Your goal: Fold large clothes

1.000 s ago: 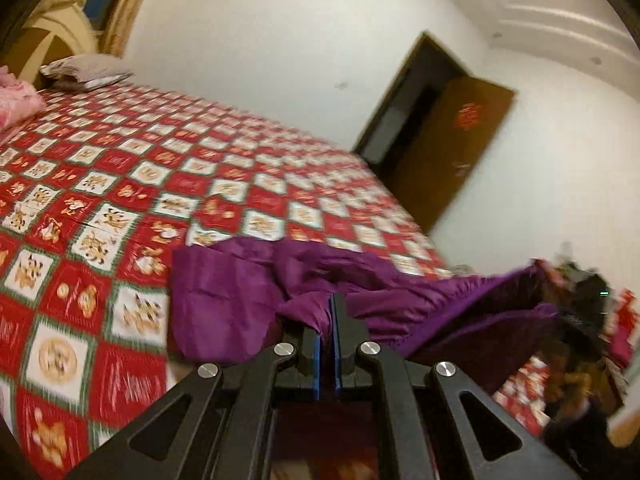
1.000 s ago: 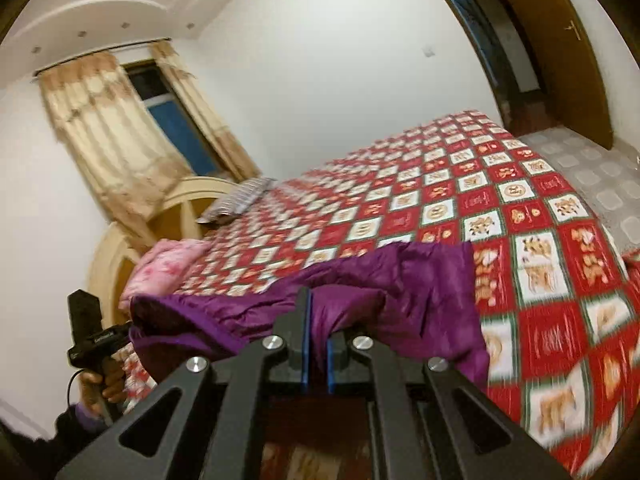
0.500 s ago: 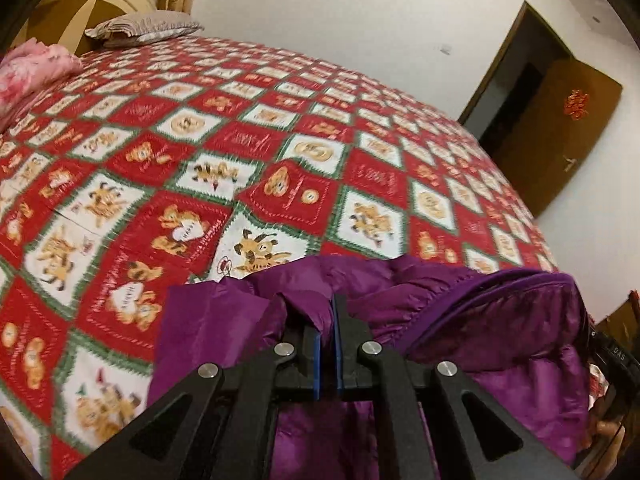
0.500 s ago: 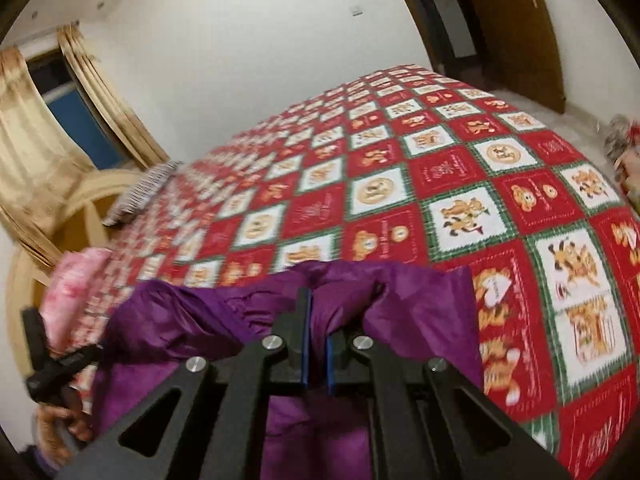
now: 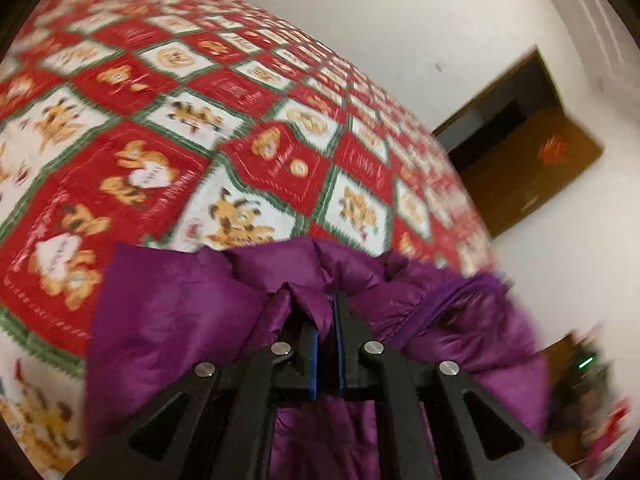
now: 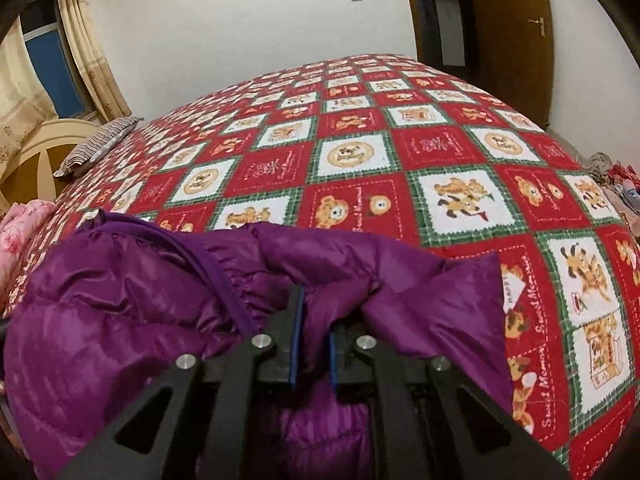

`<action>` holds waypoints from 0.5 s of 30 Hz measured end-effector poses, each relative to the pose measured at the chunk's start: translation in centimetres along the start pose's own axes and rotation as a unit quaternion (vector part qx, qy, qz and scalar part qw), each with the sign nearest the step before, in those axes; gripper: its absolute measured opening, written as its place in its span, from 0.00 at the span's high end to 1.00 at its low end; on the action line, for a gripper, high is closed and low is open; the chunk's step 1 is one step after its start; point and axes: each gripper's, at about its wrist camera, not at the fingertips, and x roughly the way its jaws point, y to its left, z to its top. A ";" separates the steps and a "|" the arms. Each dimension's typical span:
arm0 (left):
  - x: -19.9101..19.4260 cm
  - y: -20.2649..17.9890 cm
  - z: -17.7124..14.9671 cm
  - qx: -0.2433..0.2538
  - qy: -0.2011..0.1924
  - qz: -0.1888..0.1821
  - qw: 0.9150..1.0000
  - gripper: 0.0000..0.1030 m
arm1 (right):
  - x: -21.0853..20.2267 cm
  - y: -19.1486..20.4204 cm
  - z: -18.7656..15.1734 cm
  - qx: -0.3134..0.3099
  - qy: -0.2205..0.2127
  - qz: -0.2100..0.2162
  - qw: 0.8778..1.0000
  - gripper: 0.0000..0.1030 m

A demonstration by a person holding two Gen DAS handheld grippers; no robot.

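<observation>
A purple padded jacket (image 5: 172, 312) lies bunched at the near edge of a bed with a red, white and green checked quilt (image 5: 260, 148). My left gripper (image 5: 325, 312) is shut on a fold of the jacket's edge. In the right wrist view the same jacket (image 6: 120, 312) spreads to the left, and my right gripper (image 6: 314, 316) is shut on another fold of it, with fabric bulging between the blue pads. The jacket's lower part hangs below both grippers, out of sight.
The quilt (image 6: 360, 152) covers the whole bed. A striped pillow (image 6: 98, 144) and pink bedding (image 6: 24, 232) lie near the headboard (image 6: 36, 156). A brown door (image 6: 516, 32) stands open at the far wall; clutter (image 6: 616, 176) sits at the right.
Both grippers have carried the jacket forward and lower over the bed, and their views tilted down. The left view is blurred by motion. Both grips on the jacket are unchanged.
</observation>
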 end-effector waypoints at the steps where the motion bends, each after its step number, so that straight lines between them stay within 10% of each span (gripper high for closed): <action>1: -1.5 0.0 0.4 -0.009 -0.014 -0.018 1.000 0.90 | -0.3 0.2 0.0 -0.001 0.000 -0.002 1.000 0.83; 8: -6.9 -5.4 0.6 0.067 -0.078 0.013 0.995 0.63 | -5.4 2.4 0.2 -0.017 -0.066 -0.032 0.997 0.10; 11: -8.5 -5.6 0.9 0.044 -0.114 0.033 0.992 0.24 | -7.8 4.0 0.4 -0.040 -0.103 -0.057 0.992 0.10; 15: -10.7 -5.5 0.9 0.035 -0.159 0.070 0.984 0.24 | -10.0 5.7 0.6 -0.064 -0.115 -0.045 0.990 0.12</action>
